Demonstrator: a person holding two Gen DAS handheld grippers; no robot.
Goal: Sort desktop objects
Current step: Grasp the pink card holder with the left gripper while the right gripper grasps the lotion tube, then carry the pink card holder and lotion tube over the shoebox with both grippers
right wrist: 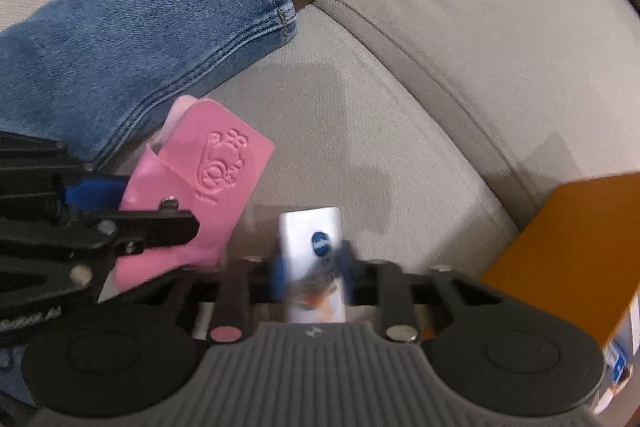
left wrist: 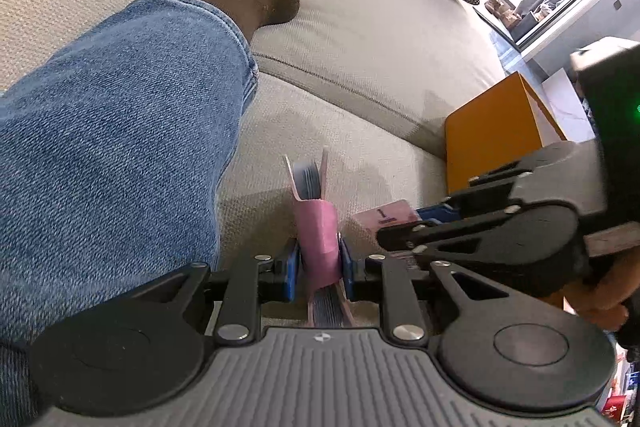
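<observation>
Both sets of jaws are pinching something: the left gripper (left wrist: 319, 267), at the bottom centre of its view, clamps a pink card holder (left wrist: 318, 227) between blue pads, and the right gripper (right wrist: 312, 273), bottom centre of its own view, pinches a white card (right wrist: 314, 247) with a blue round logo. The step in hand looks like slotting the card into the holder, as part of sorting. Judging from the gap between them, the next move calls for bringing the card's edge in line with the holder's open mouth and sliding it in without bending it. The holder stands upright over the sofa (left wrist: 380, 27), its flap open at the top and a stack of dark card edges showing inside. In the right view it appears at lower left, embossed with a cartoon bear. The card is blurred. An orange box (left wrist: 492, 131) sits at the right edge, and a jeans leg (left wrist: 120, 127) fills the left.
</observation>
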